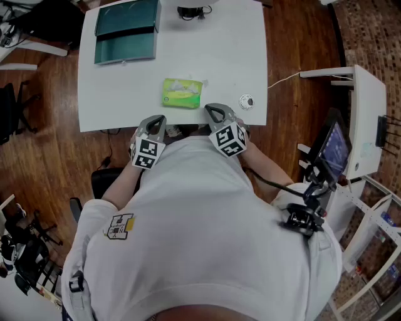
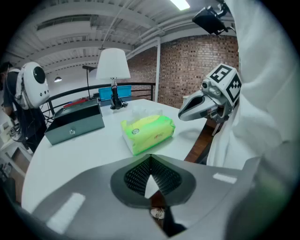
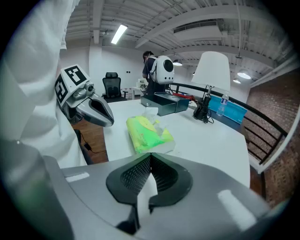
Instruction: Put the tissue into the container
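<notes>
A green and yellow tissue pack [image 1: 182, 93] lies on the white table [image 1: 188, 56] near its front edge, with a white tissue poking from its top [image 3: 151, 112]. The teal container [image 1: 126, 31] stands open at the table's far left corner. My left gripper [image 1: 156, 123] hangs at the table's front edge, left of the pack, shut and empty. My right gripper [image 1: 214, 113] sits just right of the pack, also shut with nothing in it. The pack [image 2: 147, 131] lies ahead of the left jaws, and the container [image 2: 75, 123] beyond it to the left.
A small round white object [image 1: 247, 102] lies on the table's front right. A lamp [image 2: 113, 70] stands at the far edge, its base [image 1: 193, 10] showing from above. A white stand with a screen [image 1: 335, 150] is on the right. Wooden floor surrounds the table.
</notes>
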The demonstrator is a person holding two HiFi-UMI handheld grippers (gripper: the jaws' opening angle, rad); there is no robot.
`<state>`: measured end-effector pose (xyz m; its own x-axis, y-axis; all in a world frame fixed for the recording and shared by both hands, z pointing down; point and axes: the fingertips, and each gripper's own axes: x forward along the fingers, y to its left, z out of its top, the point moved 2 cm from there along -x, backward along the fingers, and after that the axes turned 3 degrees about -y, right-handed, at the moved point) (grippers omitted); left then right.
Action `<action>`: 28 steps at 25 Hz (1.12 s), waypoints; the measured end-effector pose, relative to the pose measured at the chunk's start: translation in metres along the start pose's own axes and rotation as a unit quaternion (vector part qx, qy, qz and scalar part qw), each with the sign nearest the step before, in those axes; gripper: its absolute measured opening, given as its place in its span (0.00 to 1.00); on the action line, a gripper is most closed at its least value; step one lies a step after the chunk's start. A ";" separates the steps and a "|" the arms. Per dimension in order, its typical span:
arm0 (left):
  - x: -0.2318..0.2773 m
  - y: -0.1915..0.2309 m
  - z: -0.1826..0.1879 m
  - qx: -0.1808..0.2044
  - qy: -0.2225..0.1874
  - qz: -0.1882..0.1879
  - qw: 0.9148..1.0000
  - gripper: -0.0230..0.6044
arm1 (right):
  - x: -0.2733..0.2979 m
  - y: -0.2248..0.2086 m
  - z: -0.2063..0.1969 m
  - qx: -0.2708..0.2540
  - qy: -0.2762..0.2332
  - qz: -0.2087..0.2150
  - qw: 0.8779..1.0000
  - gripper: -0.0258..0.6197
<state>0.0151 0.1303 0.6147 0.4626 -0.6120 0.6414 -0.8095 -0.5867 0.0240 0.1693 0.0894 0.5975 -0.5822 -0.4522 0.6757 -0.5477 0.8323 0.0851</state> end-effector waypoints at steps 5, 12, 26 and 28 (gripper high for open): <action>-0.003 0.006 -0.003 0.000 -0.011 -0.018 1.000 0.04 | -0.001 0.003 0.007 -0.022 -0.008 -0.016 1.000 0.04; 0.001 0.016 0.002 0.035 -0.017 -0.100 0.994 0.35 | 0.022 0.019 0.018 -0.120 0.027 0.045 0.991 0.71; 0.075 0.047 0.037 0.179 0.072 -0.169 0.967 0.57 | 0.086 -0.009 0.031 -0.194 0.102 0.183 0.958 0.59; 0.076 0.050 0.044 0.174 0.067 -0.162 0.969 0.57 | 0.085 -0.015 0.036 -0.188 0.092 0.181 0.961 0.56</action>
<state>0.0253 0.0308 0.6316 0.6016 -0.3053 0.7382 -0.4486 -0.8937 -0.0040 0.1059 0.0269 0.6275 -0.5581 -0.0757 0.8263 -0.0527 0.9971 0.0558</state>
